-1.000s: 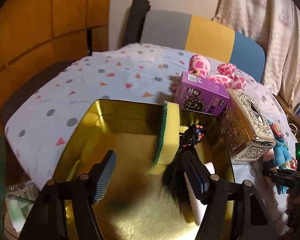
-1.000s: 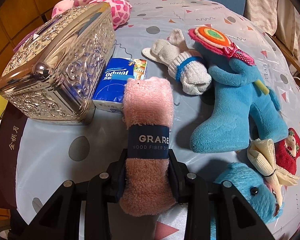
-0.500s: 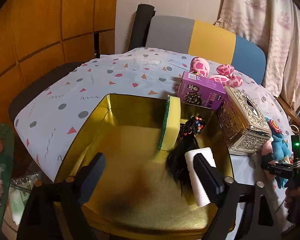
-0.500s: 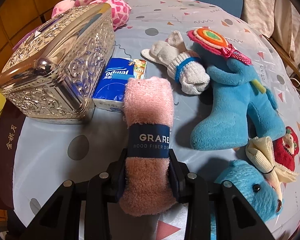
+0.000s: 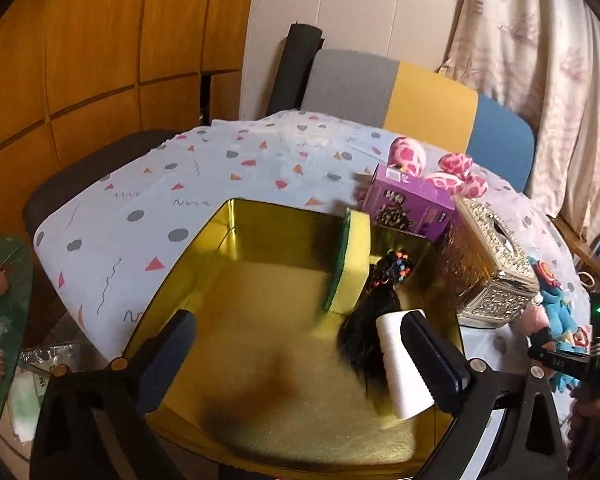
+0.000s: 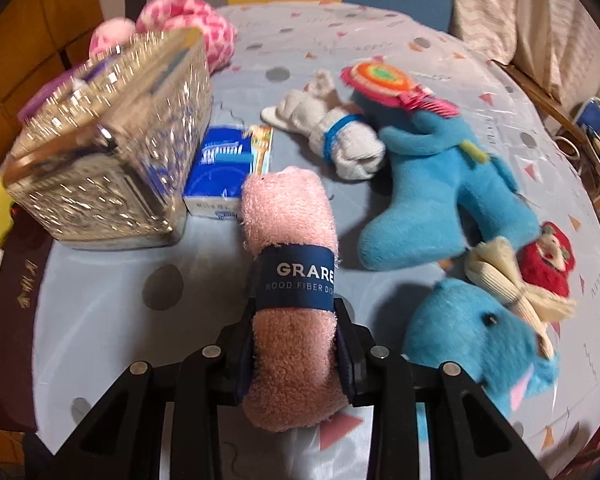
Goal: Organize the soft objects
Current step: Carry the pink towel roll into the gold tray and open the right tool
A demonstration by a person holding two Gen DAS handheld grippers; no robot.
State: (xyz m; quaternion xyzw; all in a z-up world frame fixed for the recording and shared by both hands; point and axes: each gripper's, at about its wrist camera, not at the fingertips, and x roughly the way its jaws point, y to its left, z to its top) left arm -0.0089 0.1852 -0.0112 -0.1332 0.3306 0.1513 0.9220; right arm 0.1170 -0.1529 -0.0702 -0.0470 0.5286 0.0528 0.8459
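Note:
My right gripper (image 6: 294, 336) is shut on a rolled pink towel (image 6: 290, 256) with a dark blue paper band, held above the table. My left gripper (image 5: 296, 352) is open and empty above a gold tin (image 5: 228, 224). In the tin stand a yellow-green sponge (image 5: 352, 260), a black hair piece with coloured beads (image 5: 374, 312) and a white block (image 5: 400, 364). On the table lie a blue plush doll (image 6: 448, 184), a white sock roll (image 6: 340, 140), a blue plush head (image 6: 472, 332), a cream bow (image 6: 508, 280) and a red plush (image 6: 548, 264).
A silver embossed box (image 6: 108, 160) stands left of the towel, with a blue tissue pack (image 6: 228, 160) beside it. A purple carton (image 5: 408, 204) and a pink spotted plush (image 5: 432, 164) sit behind the tin. A chair (image 5: 420, 104) stands behind the table.
My left gripper has drawn back and up from the tin, still open. My right gripper has lifted the pink towel and tilted a little; the view is blurred by motion.

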